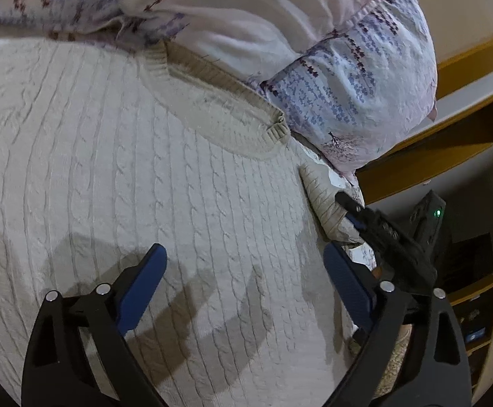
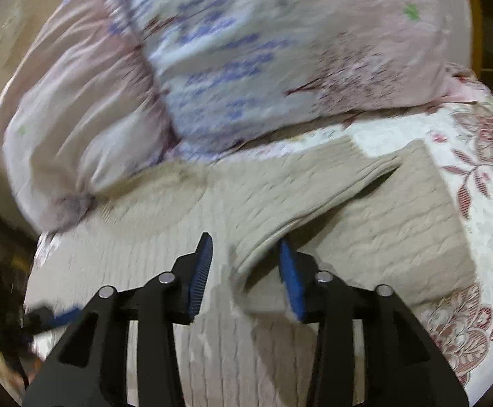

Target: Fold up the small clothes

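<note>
Bed with floral quilt (image 2: 484, 156): cable-knit sweater (image 1: 144, 186) spread flat below the pillows (image 1: 348, 78).
Left gripper (image 1: 246, 281) hovers wide open, empty; right gripper (image 2: 246, 271), jaws part-open, straddles the sleeve (image 2: 314, 196). Sleeve-folding step; next, close and carry inward.

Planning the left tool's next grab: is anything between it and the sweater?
Nothing visible. The left tool hangs open right over the sweater, with only bare knit between its fingers. The pillow lies beyond the collar, off to the far side.
</note>
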Motion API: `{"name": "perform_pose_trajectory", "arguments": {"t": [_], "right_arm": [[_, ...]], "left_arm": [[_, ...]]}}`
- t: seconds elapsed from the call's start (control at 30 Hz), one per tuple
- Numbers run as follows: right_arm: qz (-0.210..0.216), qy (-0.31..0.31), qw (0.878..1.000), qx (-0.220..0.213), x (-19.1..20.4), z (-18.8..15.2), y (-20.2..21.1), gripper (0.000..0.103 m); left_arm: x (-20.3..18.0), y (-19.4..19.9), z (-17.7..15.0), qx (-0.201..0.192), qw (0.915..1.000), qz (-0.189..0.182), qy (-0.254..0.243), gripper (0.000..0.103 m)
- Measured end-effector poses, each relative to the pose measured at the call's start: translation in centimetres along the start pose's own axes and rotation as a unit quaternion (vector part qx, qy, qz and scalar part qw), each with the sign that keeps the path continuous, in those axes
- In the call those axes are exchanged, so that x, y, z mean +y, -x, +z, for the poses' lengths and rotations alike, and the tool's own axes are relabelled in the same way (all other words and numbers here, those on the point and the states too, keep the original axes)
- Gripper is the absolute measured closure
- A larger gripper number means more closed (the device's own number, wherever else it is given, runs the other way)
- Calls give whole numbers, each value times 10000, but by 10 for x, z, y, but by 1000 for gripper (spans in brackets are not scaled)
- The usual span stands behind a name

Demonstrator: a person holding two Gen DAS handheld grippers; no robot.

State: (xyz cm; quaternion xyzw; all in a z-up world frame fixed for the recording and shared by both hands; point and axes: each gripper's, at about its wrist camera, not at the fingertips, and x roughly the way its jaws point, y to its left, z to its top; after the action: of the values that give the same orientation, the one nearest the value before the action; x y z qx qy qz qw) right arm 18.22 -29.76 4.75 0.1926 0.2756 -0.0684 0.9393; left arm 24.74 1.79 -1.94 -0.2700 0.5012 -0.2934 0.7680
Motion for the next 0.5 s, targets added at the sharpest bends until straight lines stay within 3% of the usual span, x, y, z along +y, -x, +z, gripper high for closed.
{"name": "perform_pose_trajectory", "arguments": {"t": [0.03, 0.1, 0.2, 0.3, 0.37, 0.5], "right_arm": [[-199, 126, 9997, -115, 8, 4, -1, 92], [-296, 425, 9982, -314, 28, 6, 1, 95], [105, 1154, 9930, -206, 75, -9, -5, 95], [438, 1987, 9784, 373, 114, -37, -24, 85], [580, 2257, 9697, 729, 125, -55, -36, 70], [772, 2205, 9696, 726, 115, -66, -21, 61]], "left_arm": [[2, 0, 0, -2, 10000, -18, 64, 10], [9, 1, 0, 2, 9997, -98, 229, 15], [14, 0, 2, -15, 9987, -291, 427, 17], [16, -5, 2, 22, 9976, -437, 536, 19], [15, -8, 2, 46, 9972, -462, 588, 19], [11, -13, 5, 59, 9959, -564, 699, 19]]}}
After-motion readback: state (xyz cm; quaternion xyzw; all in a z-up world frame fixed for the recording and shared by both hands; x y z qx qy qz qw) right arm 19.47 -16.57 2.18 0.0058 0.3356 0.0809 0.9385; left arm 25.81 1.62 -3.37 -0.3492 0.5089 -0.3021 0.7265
